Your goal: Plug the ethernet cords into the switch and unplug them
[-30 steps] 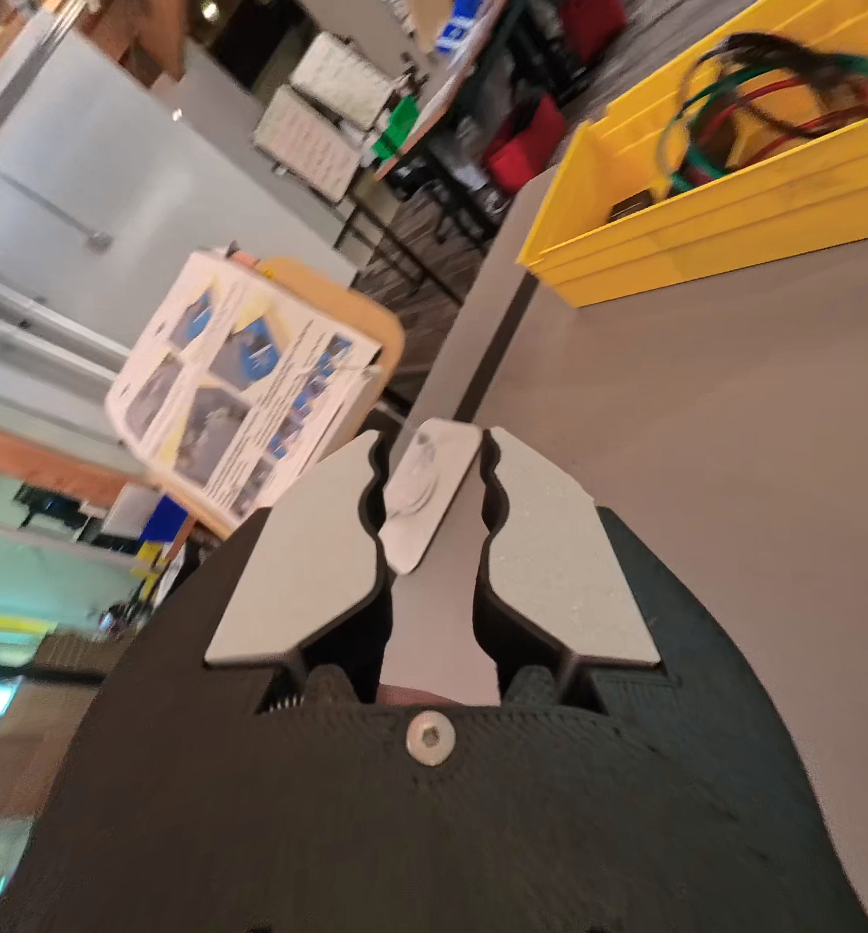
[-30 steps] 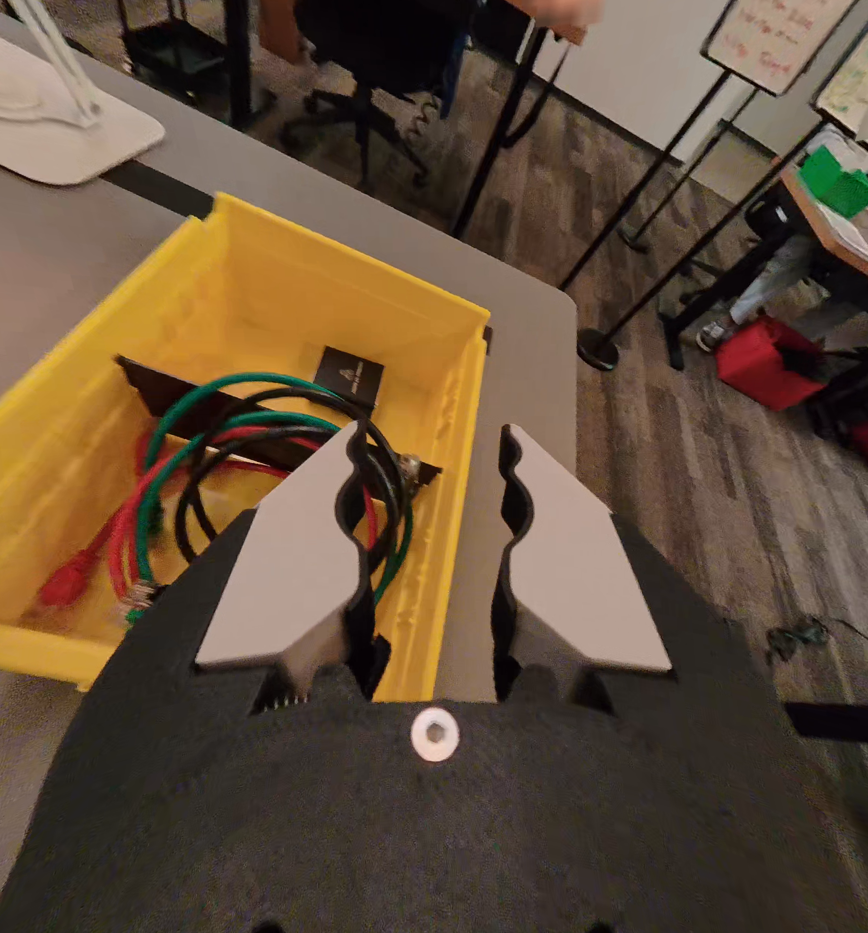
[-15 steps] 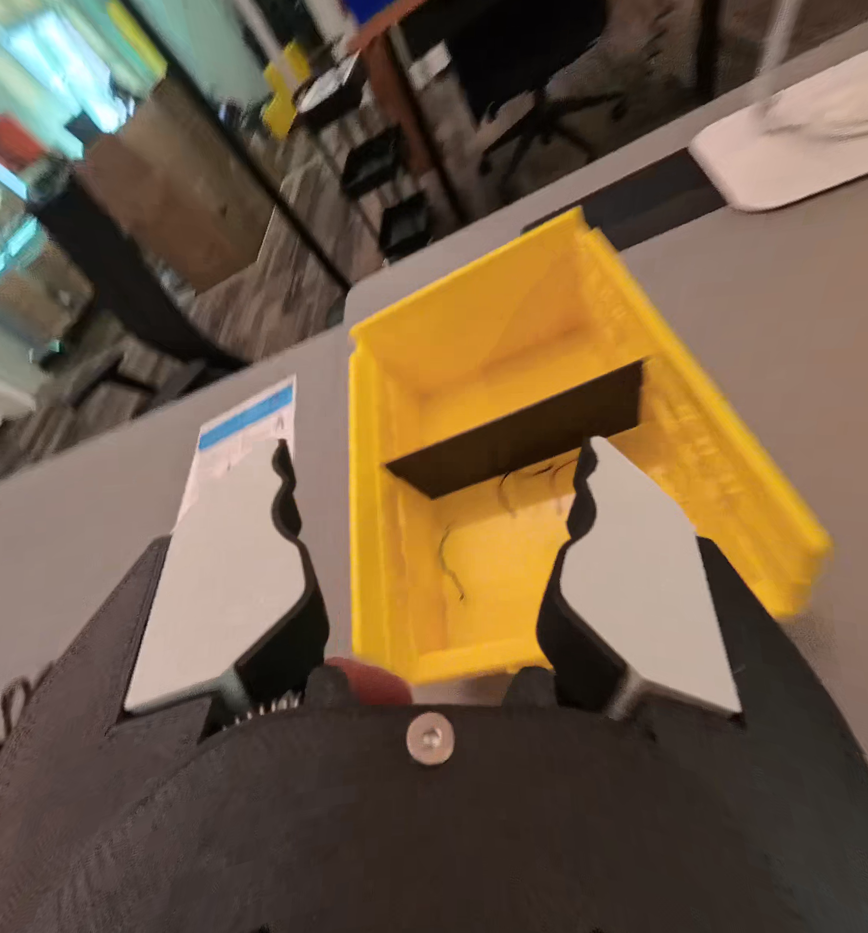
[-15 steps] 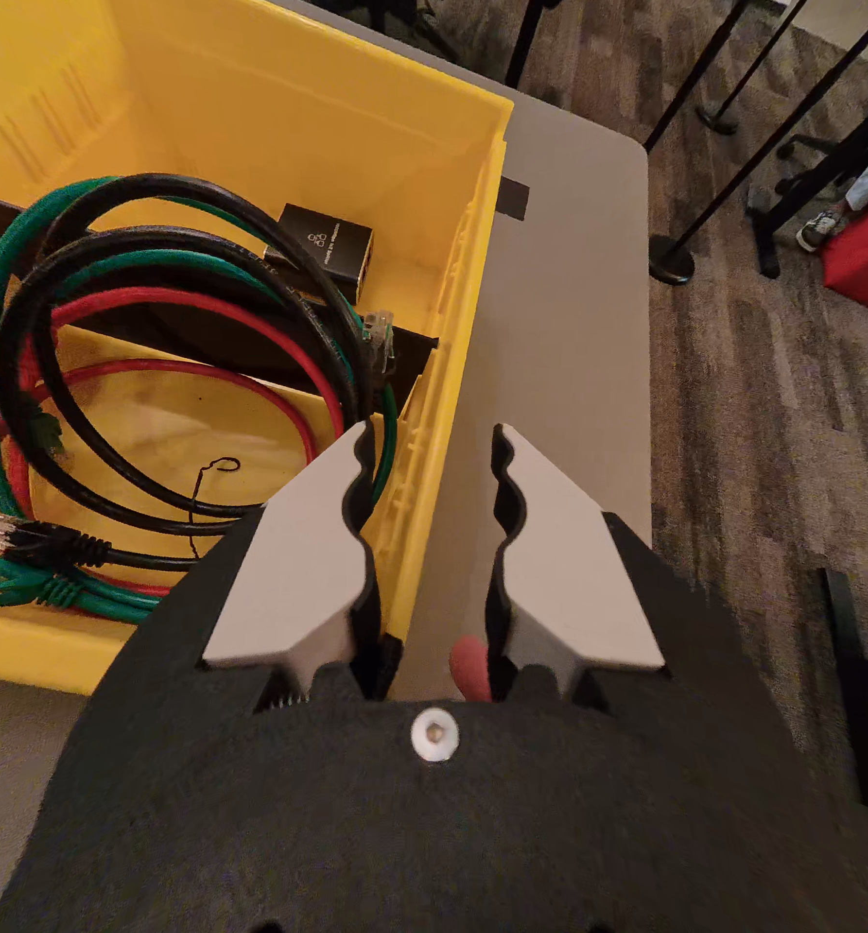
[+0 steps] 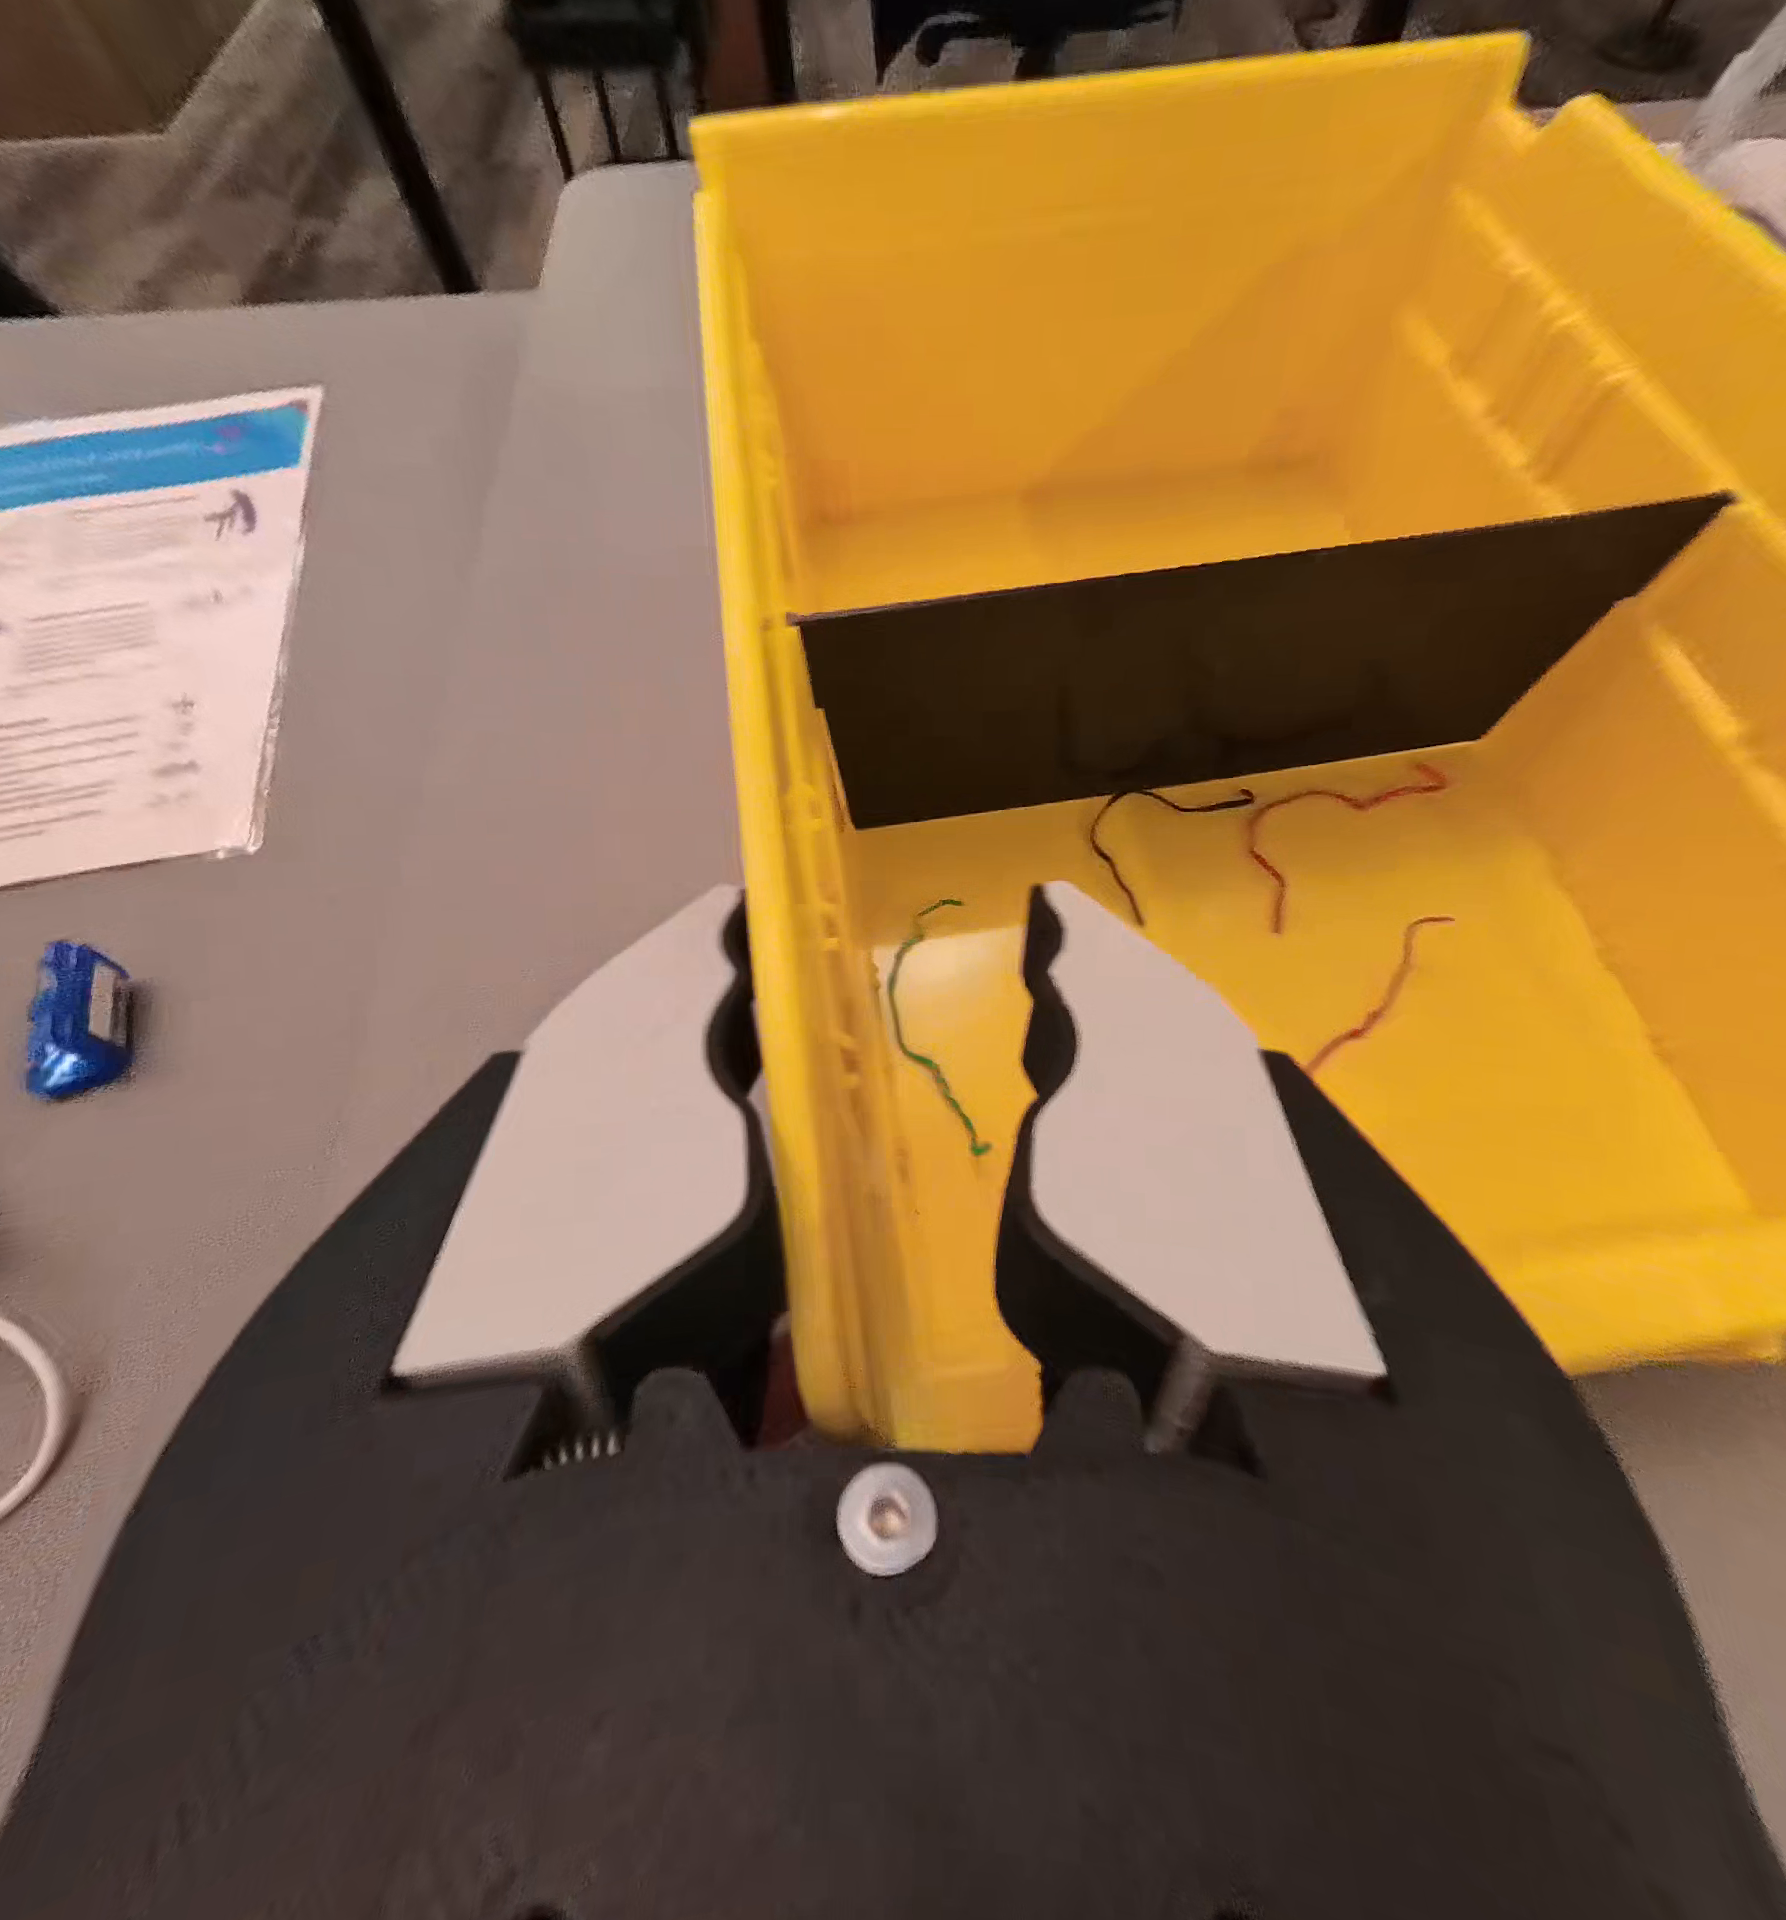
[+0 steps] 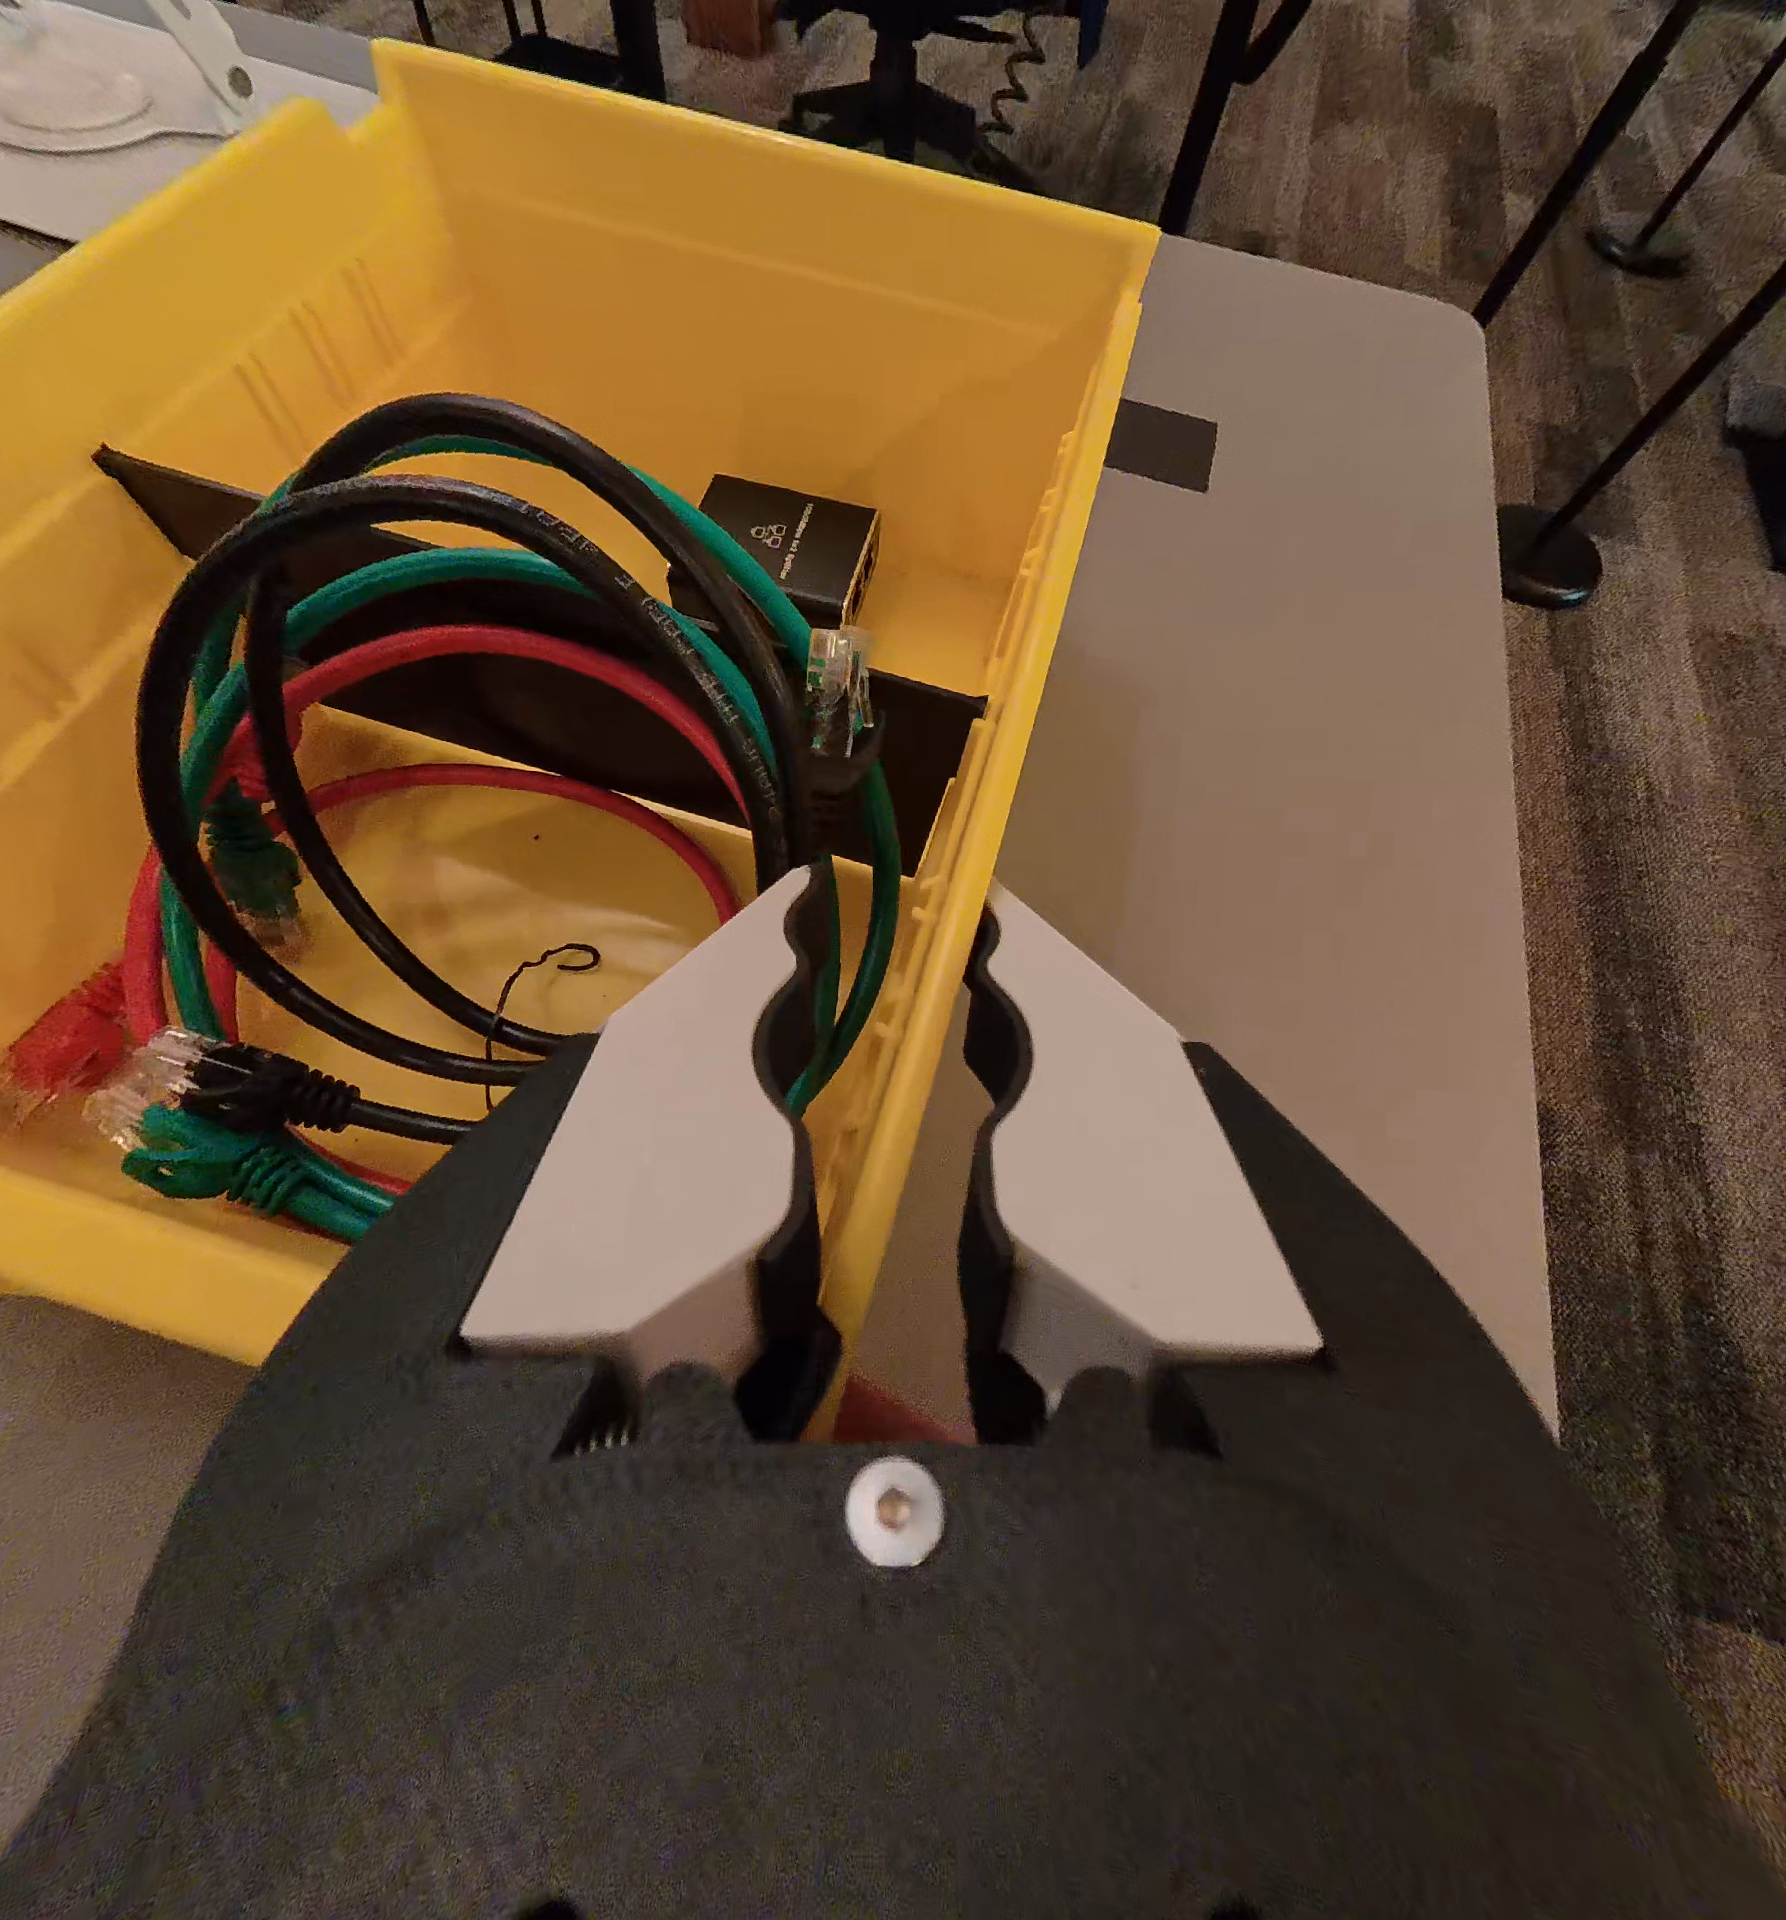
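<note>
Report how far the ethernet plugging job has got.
Done: nothing; the black, green and red ethernet cords lie coiled, unplugged, in the yellow plastic bin with the small black switch box. In hand: neither open gripper holds a cord; the right gripper straddles that bin's wall, the left gripper the wall of a second yellow bin. Left: all plugging and unplugging.

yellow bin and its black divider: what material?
Yellow bin: likely moulded plastic, semi-gloss; ribbed walls and soft sheen suggest it. Black divider: thin flat sheet, matte, probably plastic or card; the pictures cannot settle which.
</note>
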